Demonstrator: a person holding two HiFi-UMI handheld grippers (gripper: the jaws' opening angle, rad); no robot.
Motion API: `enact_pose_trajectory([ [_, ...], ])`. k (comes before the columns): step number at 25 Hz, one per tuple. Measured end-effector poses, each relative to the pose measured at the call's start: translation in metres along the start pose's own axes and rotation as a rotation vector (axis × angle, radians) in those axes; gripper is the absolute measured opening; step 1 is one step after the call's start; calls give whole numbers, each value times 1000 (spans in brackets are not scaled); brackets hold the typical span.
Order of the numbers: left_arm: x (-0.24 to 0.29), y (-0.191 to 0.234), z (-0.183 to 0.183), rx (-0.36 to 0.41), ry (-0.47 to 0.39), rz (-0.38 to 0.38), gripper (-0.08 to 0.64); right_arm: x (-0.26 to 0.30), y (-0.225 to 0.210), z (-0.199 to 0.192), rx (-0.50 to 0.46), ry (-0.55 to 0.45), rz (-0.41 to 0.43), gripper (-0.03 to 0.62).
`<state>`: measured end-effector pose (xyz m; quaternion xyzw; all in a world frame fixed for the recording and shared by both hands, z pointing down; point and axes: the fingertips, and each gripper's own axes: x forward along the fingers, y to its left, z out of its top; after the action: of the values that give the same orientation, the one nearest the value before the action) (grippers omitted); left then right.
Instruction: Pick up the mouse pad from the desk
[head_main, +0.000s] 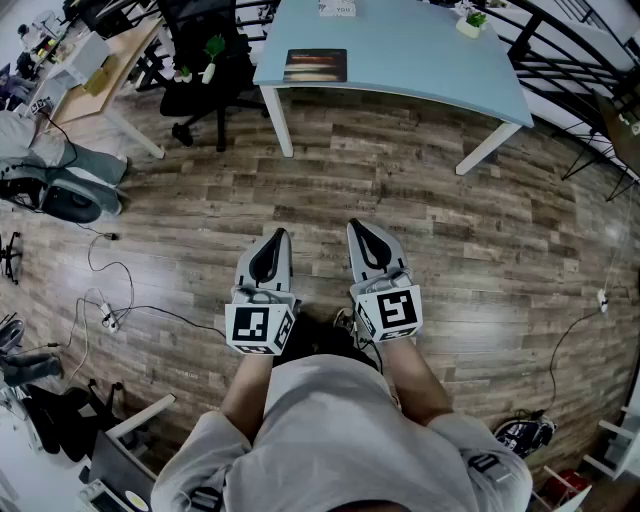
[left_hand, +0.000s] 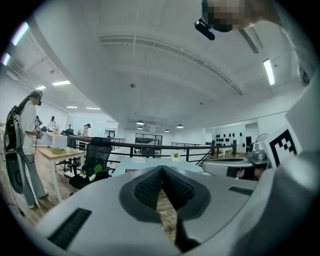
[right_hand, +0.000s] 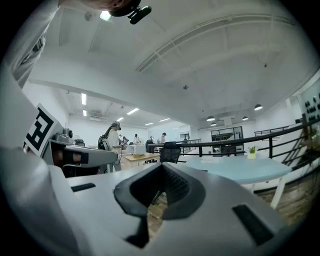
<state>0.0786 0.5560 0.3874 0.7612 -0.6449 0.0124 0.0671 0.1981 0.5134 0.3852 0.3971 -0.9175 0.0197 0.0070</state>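
Observation:
The mouse pad (head_main: 315, 65) is a dark rectangle with reddish bands. It lies flat near the left front corner of the light blue desk (head_main: 420, 60), far ahead of me across the wooden floor. My left gripper (head_main: 278, 237) and right gripper (head_main: 357, 228) are held side by side close to my body, both pointing toward the desk. Each is shut, with the pads meeting at the tip and nothing between them. The left gripper view shows its shut jaws, with the desk (left_hand: 145, 162) beyond. In the right gripper view the desk (right_hand: 240, 167) stands to the right.
A black office chair (head_main: 205, 60) stands left of the desk, and a wooden table (head_main: 110, 65) lies further left. Cables (head_main: 110, 300) and bags (head_main: 60, 190) lie on the floor at my left. A small plant pot (head_main: 470, 22) sits on the desk. A railing (head_main: 570, 60) runs at the right.

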Motion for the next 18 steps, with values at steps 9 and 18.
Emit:
enact_pose_trajectory([
  [9, 6, 39, 4, 26, 1, -55, 12, 35, 29, 2, 15, 10, -9, 3],
  [18, 14, 88, -6, -4, 12, -144, 12, 62, 57, -18, 119, 36, -51, 6],
])
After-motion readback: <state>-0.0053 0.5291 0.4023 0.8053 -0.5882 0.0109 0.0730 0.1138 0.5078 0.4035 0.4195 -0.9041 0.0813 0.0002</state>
